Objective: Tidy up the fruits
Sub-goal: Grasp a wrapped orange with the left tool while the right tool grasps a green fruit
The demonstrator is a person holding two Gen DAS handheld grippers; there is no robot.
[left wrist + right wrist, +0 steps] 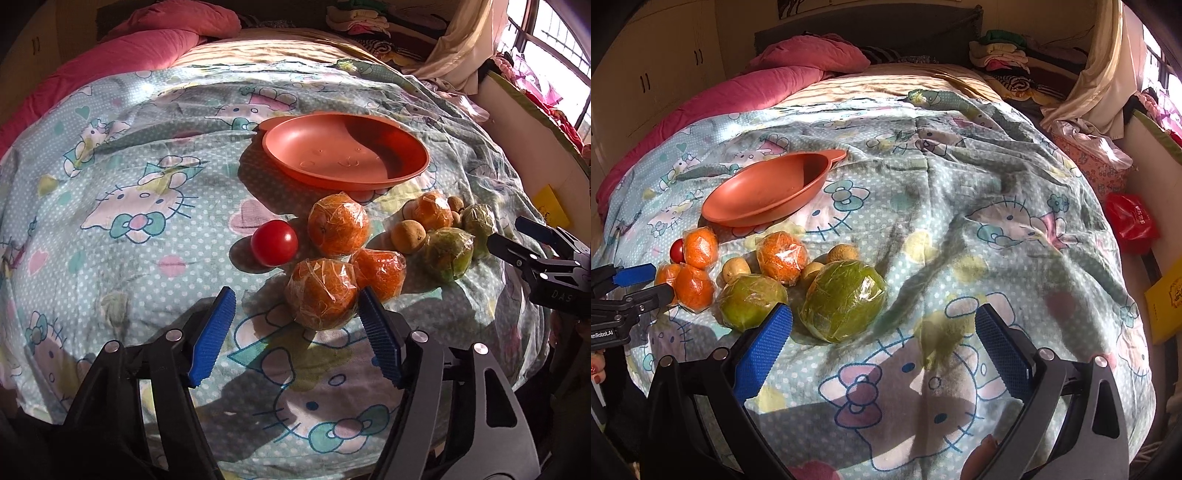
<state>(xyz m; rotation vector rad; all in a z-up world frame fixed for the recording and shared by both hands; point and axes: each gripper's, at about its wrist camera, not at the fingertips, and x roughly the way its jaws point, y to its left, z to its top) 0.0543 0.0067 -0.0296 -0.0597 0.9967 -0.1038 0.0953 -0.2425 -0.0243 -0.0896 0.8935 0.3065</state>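
1. Fruits sit in a loose cluster mid-bed on the patterned sheet, just on my side of the empty orange bowl. My guess: the bowl is the drop target.
2. Nearest wrapped orange is beside my left gripper: jaws open, nothing held, right pad close to the wrap. Reads as lining up the first pick.
3. Tomato, two more wrapped oranges and the small brown fruits lie behind it.
4. Right gripper is also open and empty, with the big wrapped green fruit just ahead, left of centre.
5. The plastic wrap looks slippery and the bedding is soft, so I'd grip gently and square.
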